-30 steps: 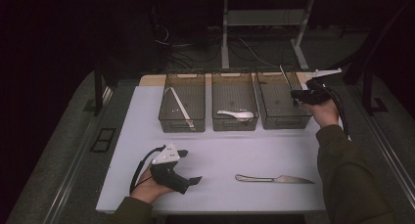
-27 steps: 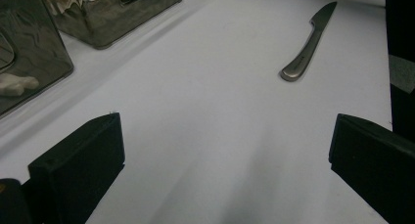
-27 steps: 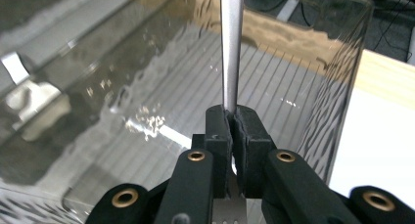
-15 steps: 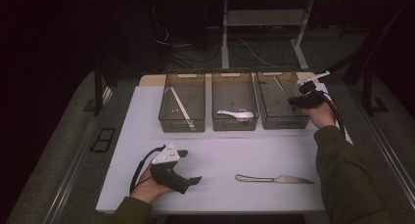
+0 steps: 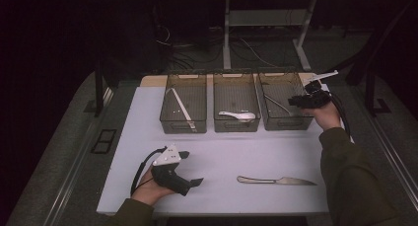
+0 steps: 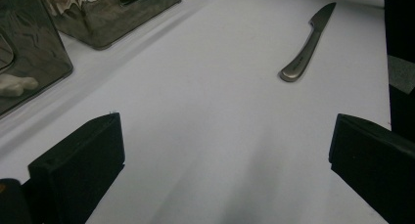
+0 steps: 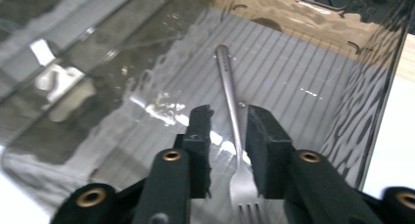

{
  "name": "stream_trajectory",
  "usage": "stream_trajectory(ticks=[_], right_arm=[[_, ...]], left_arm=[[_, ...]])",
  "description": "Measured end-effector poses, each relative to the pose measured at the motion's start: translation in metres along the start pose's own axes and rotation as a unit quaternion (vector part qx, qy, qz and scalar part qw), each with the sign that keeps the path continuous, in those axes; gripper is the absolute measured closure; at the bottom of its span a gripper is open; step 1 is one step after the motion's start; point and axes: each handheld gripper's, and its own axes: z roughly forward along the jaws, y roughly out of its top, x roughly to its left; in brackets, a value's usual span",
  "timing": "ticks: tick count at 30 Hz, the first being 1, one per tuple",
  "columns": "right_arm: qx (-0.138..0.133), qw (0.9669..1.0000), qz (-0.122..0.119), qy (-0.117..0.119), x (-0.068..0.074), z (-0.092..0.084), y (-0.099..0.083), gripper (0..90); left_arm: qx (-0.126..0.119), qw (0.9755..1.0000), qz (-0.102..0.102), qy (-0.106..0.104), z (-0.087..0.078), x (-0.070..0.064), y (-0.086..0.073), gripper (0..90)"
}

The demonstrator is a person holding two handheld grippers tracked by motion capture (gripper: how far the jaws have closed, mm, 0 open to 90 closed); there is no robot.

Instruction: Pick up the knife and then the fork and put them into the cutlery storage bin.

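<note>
At lower left of the high view, you are resting your left gripper (image 5: 196, 181) on the white table (image 5: 133, 132), its jaws standing wide apart with nothing between them. Right of centre, a slim silver metal knife (image 5: 276, 180) is lying flat. At upper right, your right gripper (image 5: 292, 101) is hanging over the smoky clear plastic right-hand bin (image 5: 288, 123), its jaws just opening around the long, slender stainless-steel fork (image 7: 234, 136), which is lying on the ribbed bin floor, tines toward you. Be lifting straight up, jaws fully parted, so neither pad is dragging the handle.
</note>
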Motion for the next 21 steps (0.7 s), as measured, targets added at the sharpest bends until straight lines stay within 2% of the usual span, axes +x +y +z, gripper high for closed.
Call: stream_trajectory(ticks=[6,13,21], right_arm=[[-0.04,0.9982,0.011,0.043,0.006,-0.023,-0.003,53.2],[-0.065,0.9948,-0.016,0.077,0.024,-0.052,-0.017,46.5],[-0.074,0.9915,-0.038,0.1,0.049,-0.068,-0.04,41.4]], left_arm=[[0.001,1.0,0.001,0.0,0.0,0.0,0.0,0.0],[0.004,1.0,0.003,0.0,0.0,-0.001,0.001,0.0],[0.005,1.0,0.003,0.0,0.001,-0.002,0.001,0.0]])
